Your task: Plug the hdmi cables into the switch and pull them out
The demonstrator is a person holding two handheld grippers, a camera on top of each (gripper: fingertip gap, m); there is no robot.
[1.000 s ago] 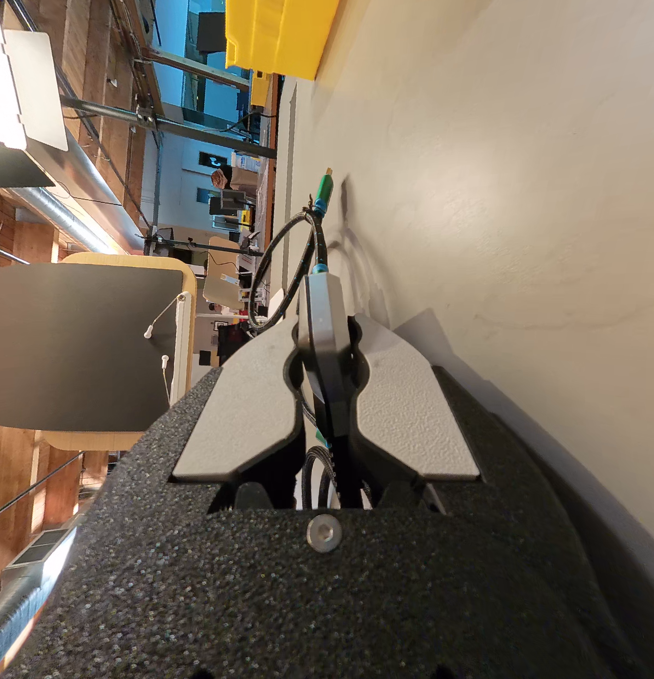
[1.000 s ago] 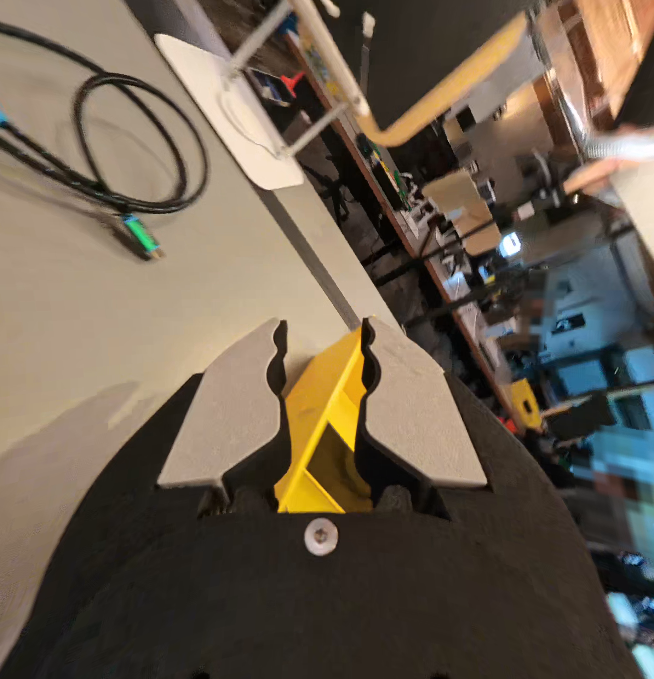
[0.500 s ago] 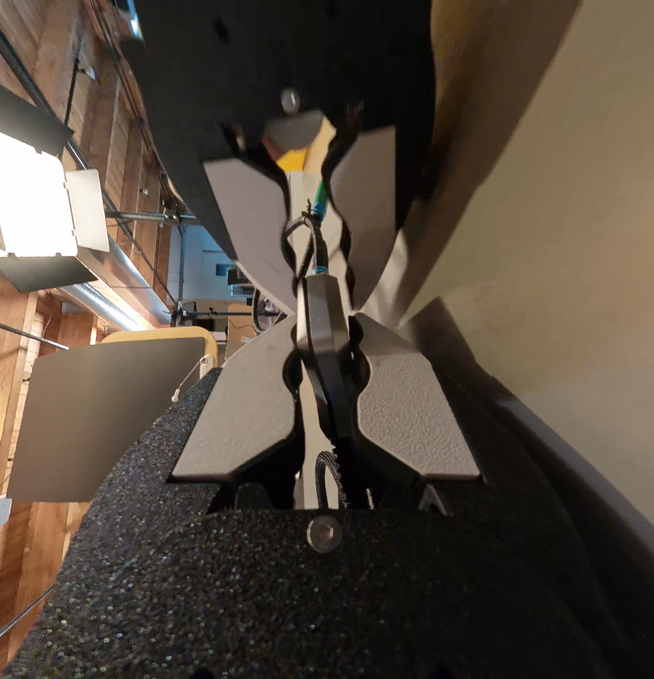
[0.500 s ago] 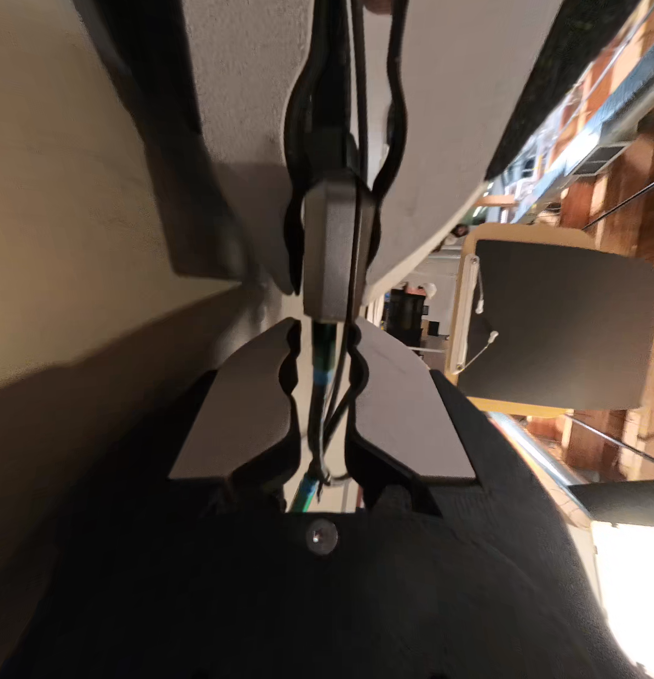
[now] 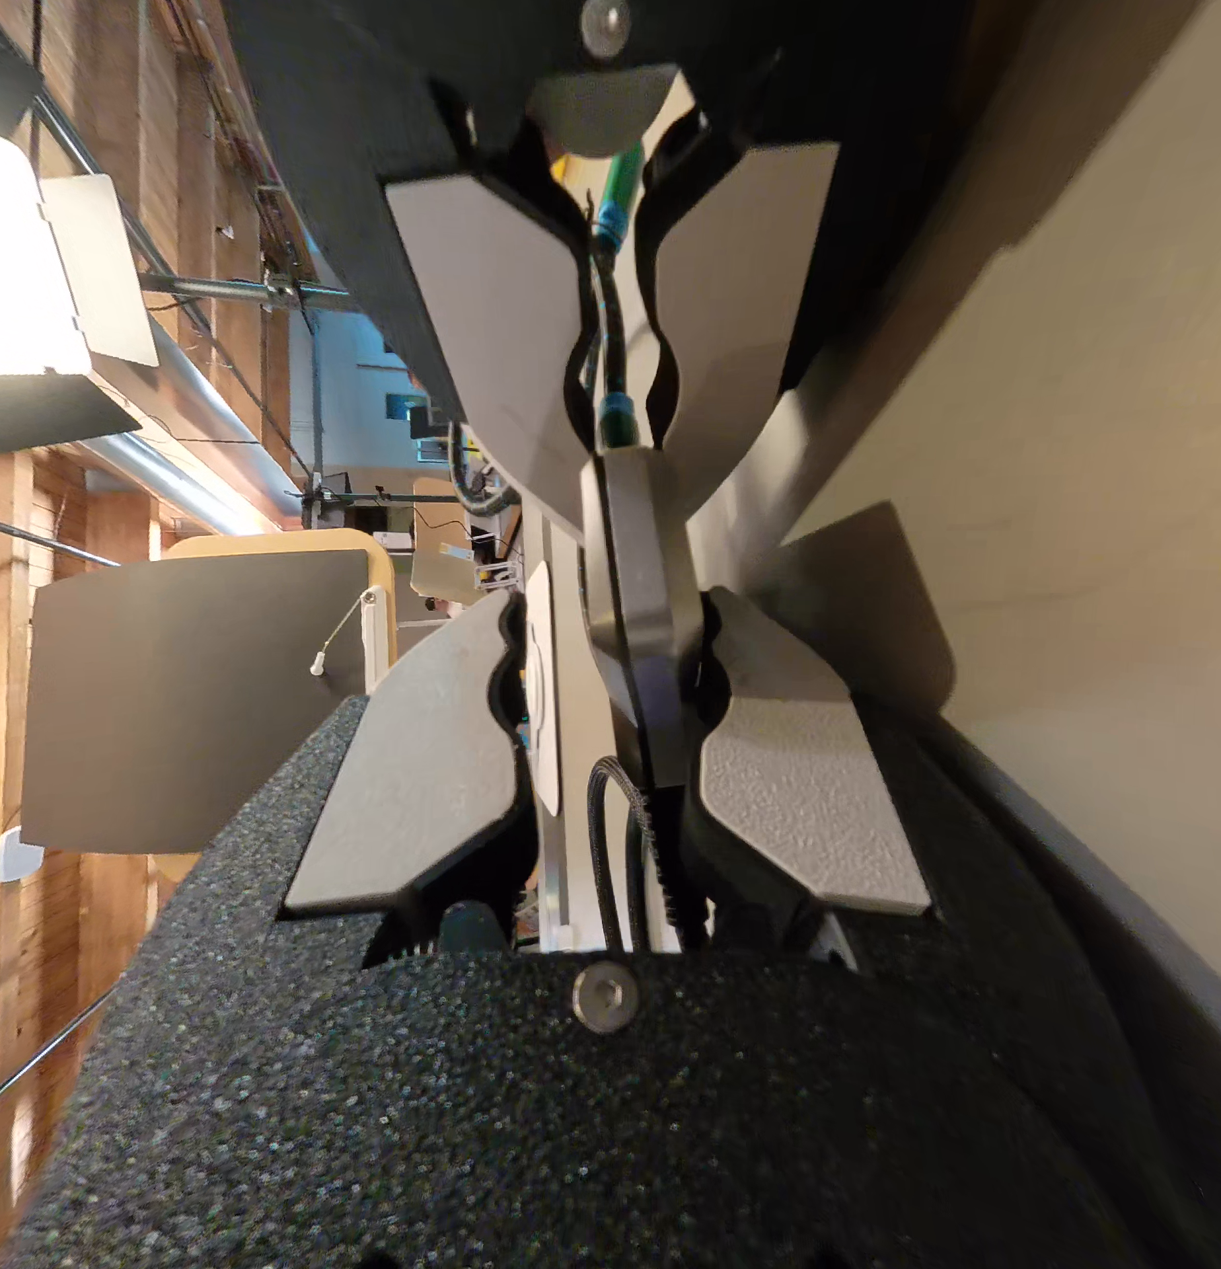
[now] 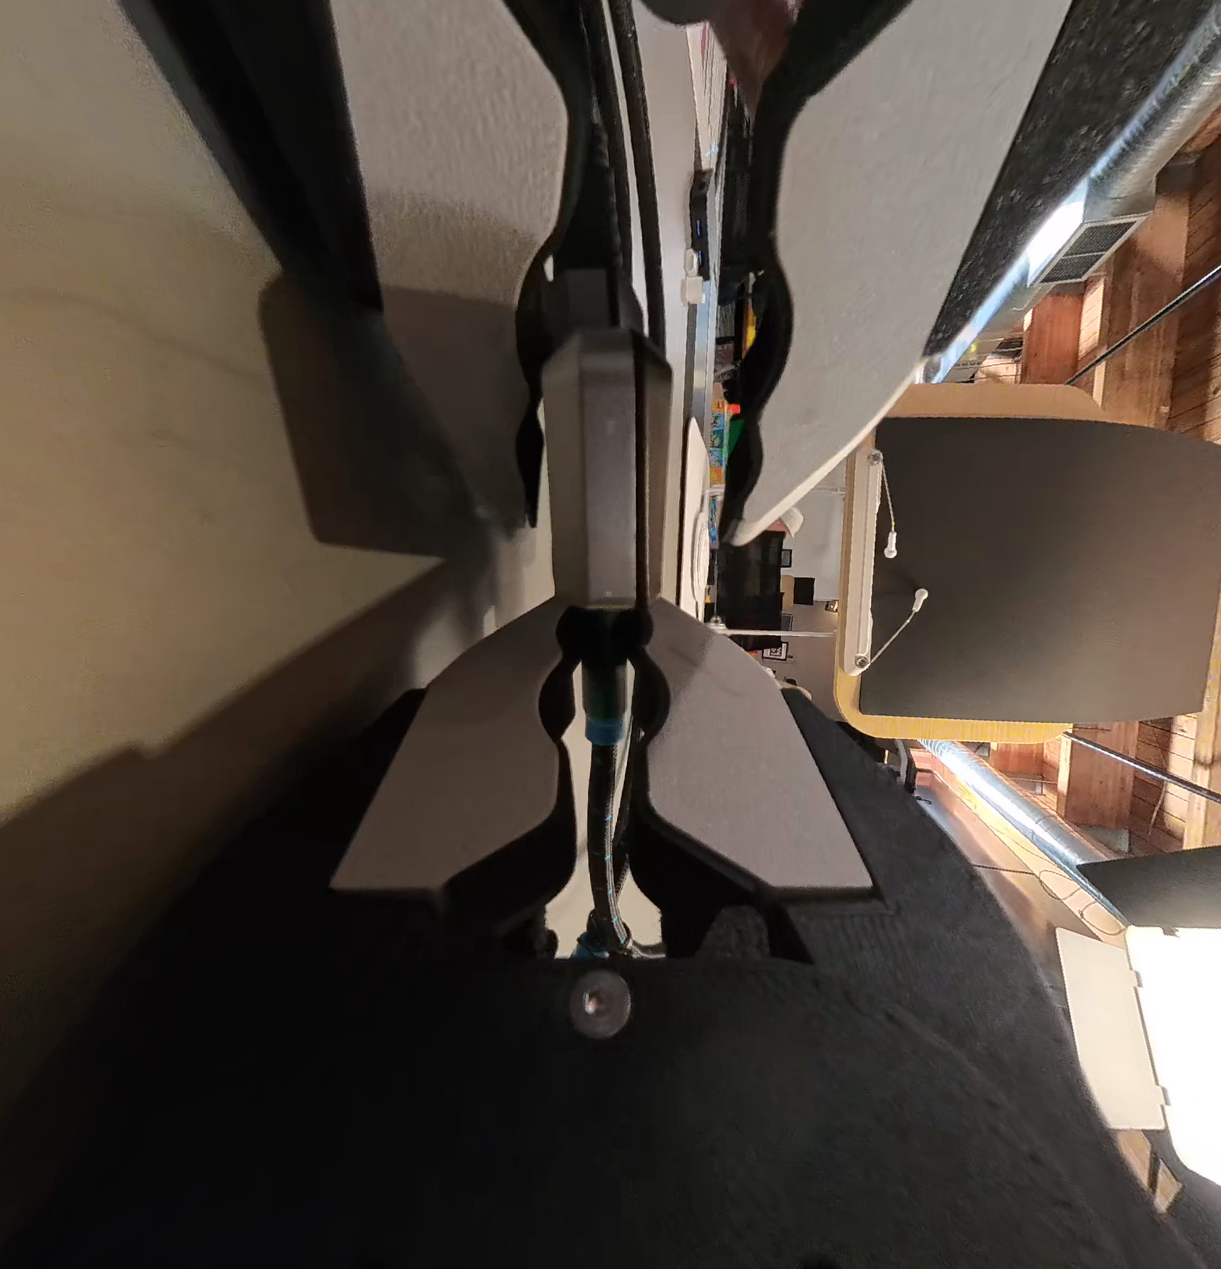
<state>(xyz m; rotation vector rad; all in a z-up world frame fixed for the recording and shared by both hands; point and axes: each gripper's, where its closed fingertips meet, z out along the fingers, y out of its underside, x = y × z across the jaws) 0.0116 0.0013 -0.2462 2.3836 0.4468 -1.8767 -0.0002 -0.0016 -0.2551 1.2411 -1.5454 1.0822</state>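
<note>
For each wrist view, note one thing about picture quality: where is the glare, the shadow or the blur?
Left wrist view: a studio lamp blows out white at the left edge; the far gripper is slightly blurred. Right wrist view: the near gripper body is deep in shadow, glare burns the lower right corner, and the table looks soft.

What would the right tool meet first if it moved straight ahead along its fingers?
The grey switch, right at the fingertips of the right tool, which grips the green plug seated in it. Beyond lies the left tool.
</note>
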